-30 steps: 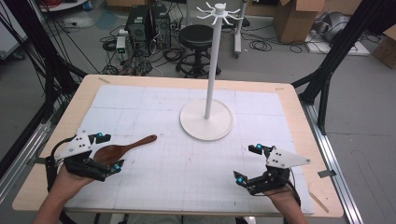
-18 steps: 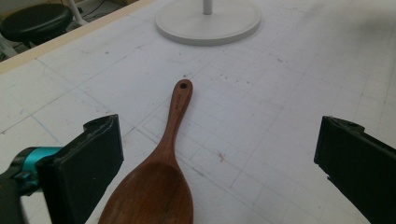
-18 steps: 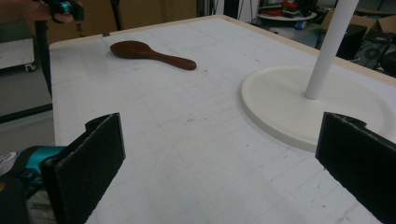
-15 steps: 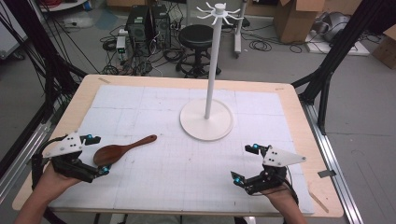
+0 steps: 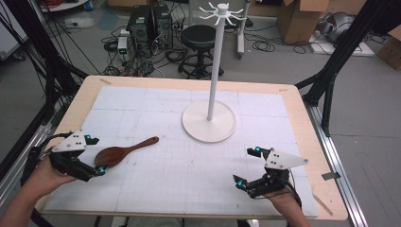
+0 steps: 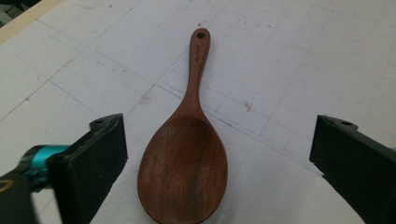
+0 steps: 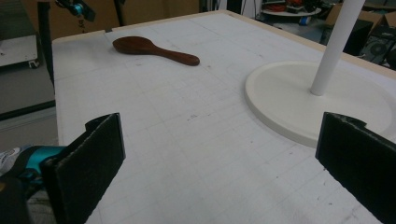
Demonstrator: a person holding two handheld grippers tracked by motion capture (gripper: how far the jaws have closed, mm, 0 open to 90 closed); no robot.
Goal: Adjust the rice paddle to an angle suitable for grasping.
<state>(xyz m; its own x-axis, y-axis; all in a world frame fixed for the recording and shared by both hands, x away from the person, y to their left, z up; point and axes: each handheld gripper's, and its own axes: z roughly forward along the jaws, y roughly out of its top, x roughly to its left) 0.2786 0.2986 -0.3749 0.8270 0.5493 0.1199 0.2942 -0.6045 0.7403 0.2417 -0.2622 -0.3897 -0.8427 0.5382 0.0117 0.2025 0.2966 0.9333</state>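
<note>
A dark wooden spoon [image 5: 124, 151] lies flat on the white mat at the left, its handle pointing toward the white stand [image 5: 209, 121]. My left gripper [image 5: 93, 155] is at the bowl end of the spoon. In the left gripper view the spoon [image 6: 183, 172] lies between the wide-set jaws of my left gripper [image 6: 219, 122], and neither pad touches it. The jaws have just been closing a little. My right gripper [image 5: 247, 166] rests open near the front right of the mat with nothing between its fingers. From there the spoon [image 7: 154, 49] lies far off.
The white stand has a round base [image 7: 289, 98] and a tall pole [image 5: 216, 66] topped with hooks, at the mat's middle back. The wooden table edge [image 5: 307, 123] frames the mat. A stool, computers and cables stand on the floor behind.
My left gripper has drawn back to the left, off the spoon's bowl. The spoon and the right gripper have not moved.
</note>
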